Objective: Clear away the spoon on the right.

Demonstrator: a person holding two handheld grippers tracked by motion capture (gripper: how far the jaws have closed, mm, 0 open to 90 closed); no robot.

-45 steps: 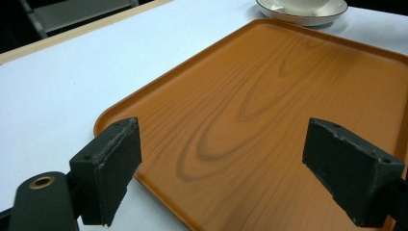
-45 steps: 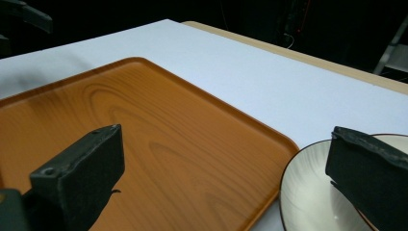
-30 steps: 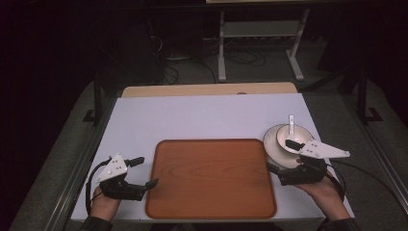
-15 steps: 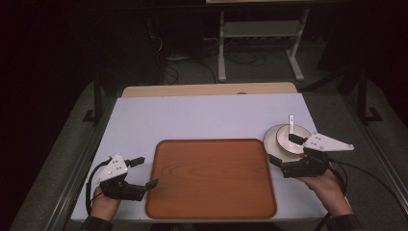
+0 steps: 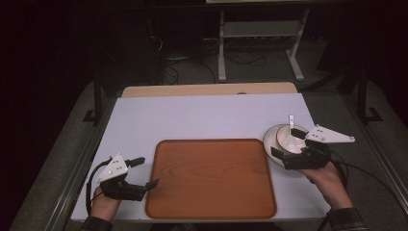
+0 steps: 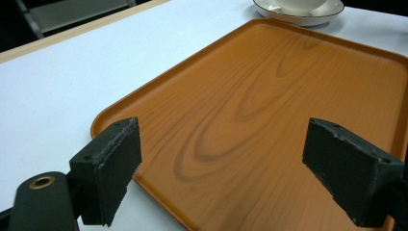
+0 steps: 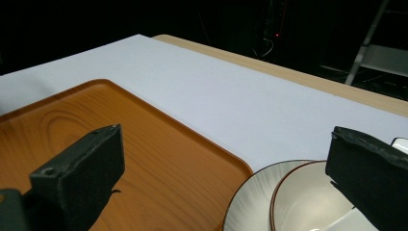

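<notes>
The main risk we see is at the right side: the bowl (image 5: pixel 287 139) sits on a plate (image 5: pixel 270 144) with a white spoon (image 5: pixel 291 123) standing in it, so a lopsided grab on the rim could tip the bowl, slide it off the plate or flip the spoon out onto the counter (image 5: pixel 202 115). Our right gripper (image 5: pixel 284 158) is at the near edge of that stack with its jaws wide apart, one toward the tray (image 5: pixel 211 178) and one over the bowl; we cannot quite tell from the high view whether a jaw already touches the rim. The bowl and plate lie on the counter just right of the tray's far right corner, not on it. In the right gripper view the bowl (image 7: pixel 308 202) lies low between the jaws. Our left gripper (image 5: pixel 144 173) rests at the tray's near left edge, jaws apart around that edge, gripping nothing
</notes>
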